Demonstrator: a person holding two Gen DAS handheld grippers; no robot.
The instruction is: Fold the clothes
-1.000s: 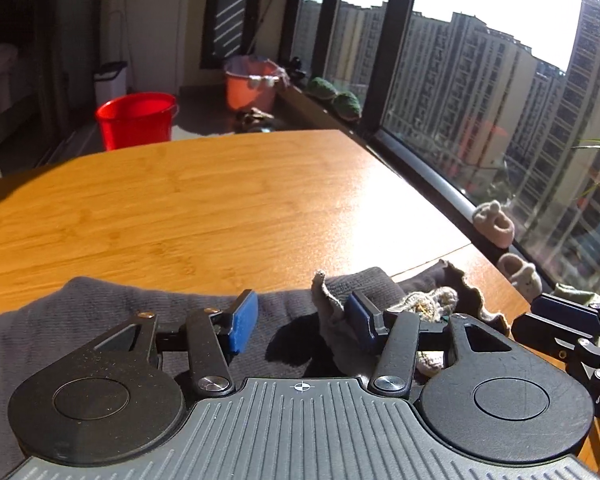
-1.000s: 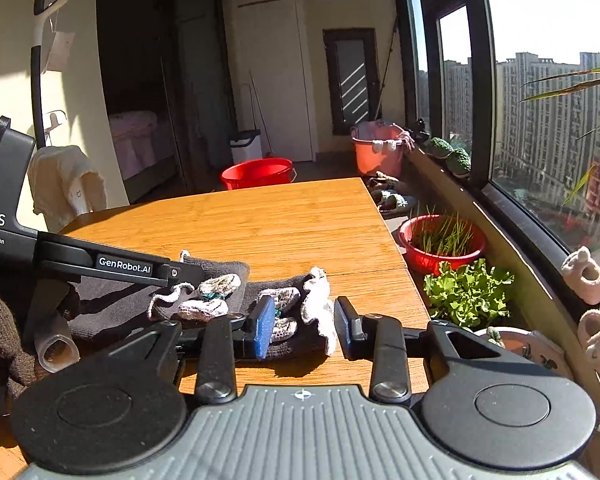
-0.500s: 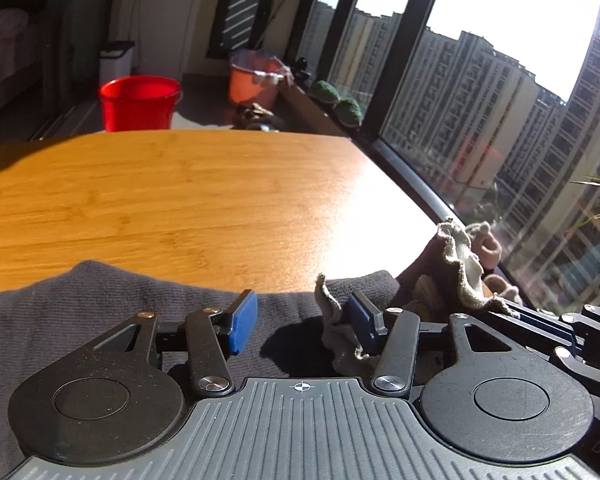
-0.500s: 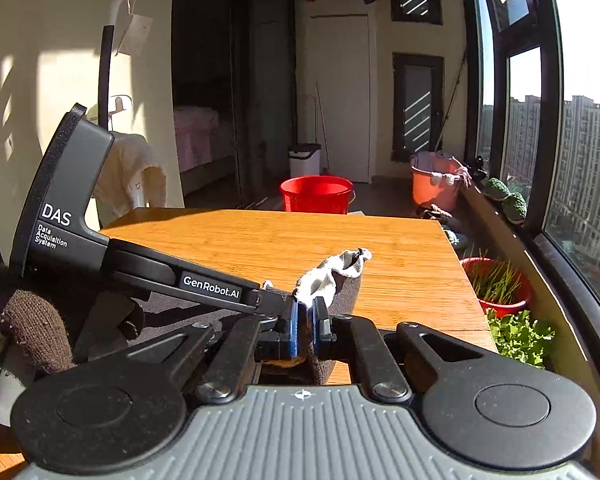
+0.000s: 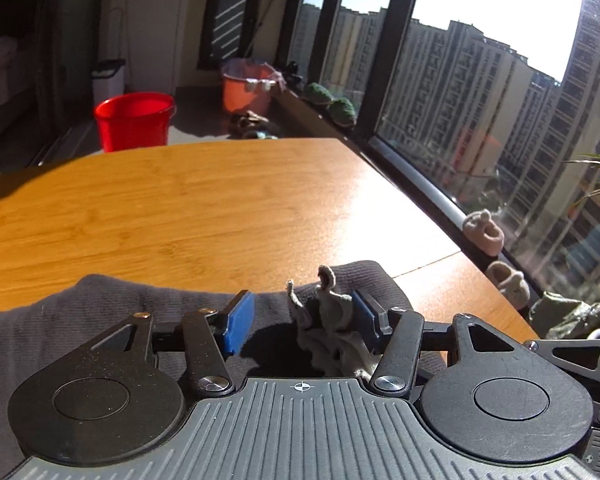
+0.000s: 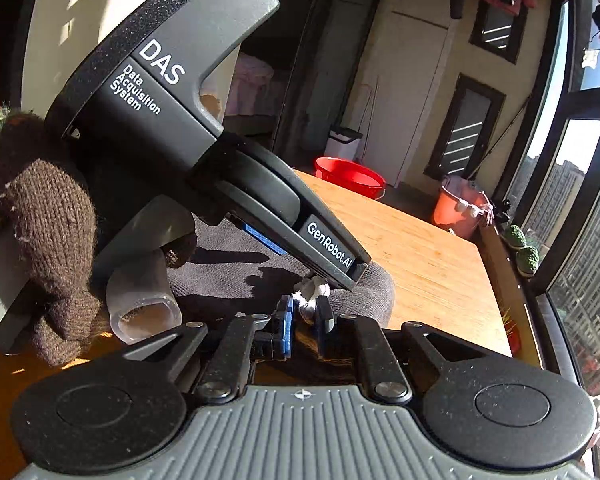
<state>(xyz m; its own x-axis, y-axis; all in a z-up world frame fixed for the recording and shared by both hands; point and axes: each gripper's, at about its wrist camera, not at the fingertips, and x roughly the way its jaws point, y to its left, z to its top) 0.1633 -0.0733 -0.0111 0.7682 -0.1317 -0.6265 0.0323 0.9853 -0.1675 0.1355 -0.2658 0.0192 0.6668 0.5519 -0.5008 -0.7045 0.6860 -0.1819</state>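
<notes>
A dark grey knit garment [image 5: 100, 320] lies on the wooden table [image 5: 188, 208] under both grippers. In the left wrist view my left gripper [image 5: 302, 320] is open, and a bunched pale frilly edge [image 5: 328, 320] of the garment stands up against its right pad. In the right wrist view my right gripper [image 6: 305, 316] is shut on that pale trim [image 6: 312, 290], low over the grey garment [image 6: 236, 264]. The left gripper's body [image 6: 172, 92] sits just ahead and to the left, held by a hand in a brown knit glove [image 6: 48, 216].
The table's right edge [image 5: 440, 216] runs along a window sill with small knitted shoes [image 5: 482, 228]. A red bucket [image 5: 134, 120] and an orange tub [image 5: 248, 88] stand on the floor beyond the far edge. Bare sunlit tabletop stretches ahead of the garment.
My right gripper went from open to shut on the garment's pale trim, lifted it and carried it left over the grey cloth toward the left gripper. The left gripper stayed open.
</notes>
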